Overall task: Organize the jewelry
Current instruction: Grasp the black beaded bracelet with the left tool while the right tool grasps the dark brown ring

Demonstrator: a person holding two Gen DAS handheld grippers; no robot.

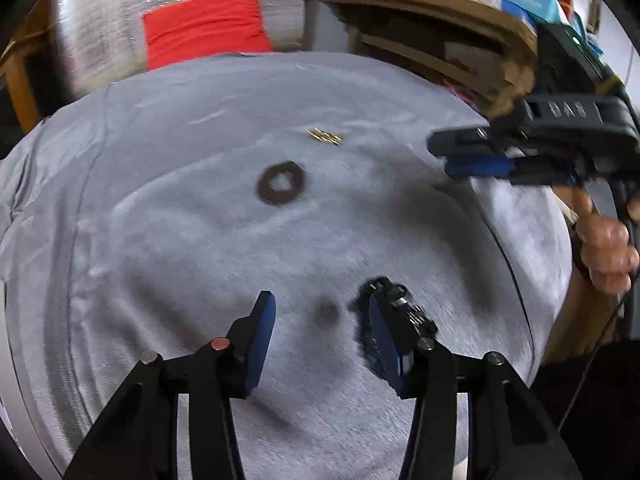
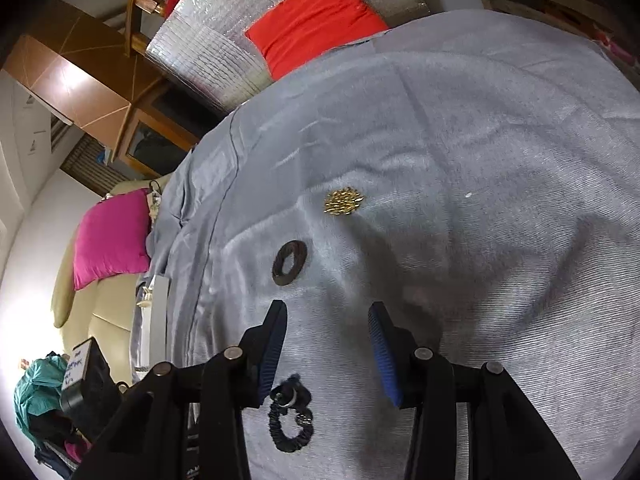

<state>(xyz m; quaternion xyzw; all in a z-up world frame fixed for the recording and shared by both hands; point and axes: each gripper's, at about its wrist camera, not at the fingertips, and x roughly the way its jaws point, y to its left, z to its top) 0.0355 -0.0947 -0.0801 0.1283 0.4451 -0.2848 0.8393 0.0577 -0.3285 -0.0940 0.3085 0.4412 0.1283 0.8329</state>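
- Grey cloth (image 1: 160,240) covers the table; three pieces lie on it: gold brooch-like cluster (image 2: 344,201), dark ring (image 2: 289,262), black beaded bracelet (image 2: 291,420) with a small metal charm.
- Step, as I read it: early, nothing gathered or held; both grippers positioning for a pick.
- Left gripper (image 1: 322,320): jaws wide apart, empty. Bracelet sits right against its right finger, partly hidden behind it, not between the pads.
- Right gripper (image 2: 327,354): jaws wide apart, empty, above the cloth. Dark ring lies just ahead of its left finger; gold cluster farther ahead, near centreline.
- Next move likely calls for the left gripper to shift sideways so the bracelet is centred, then drop and pinch.
- Frames are motion-blurred; can't tell whether the bracelet touches the finger.
- No box or tray for the jewelry in view.
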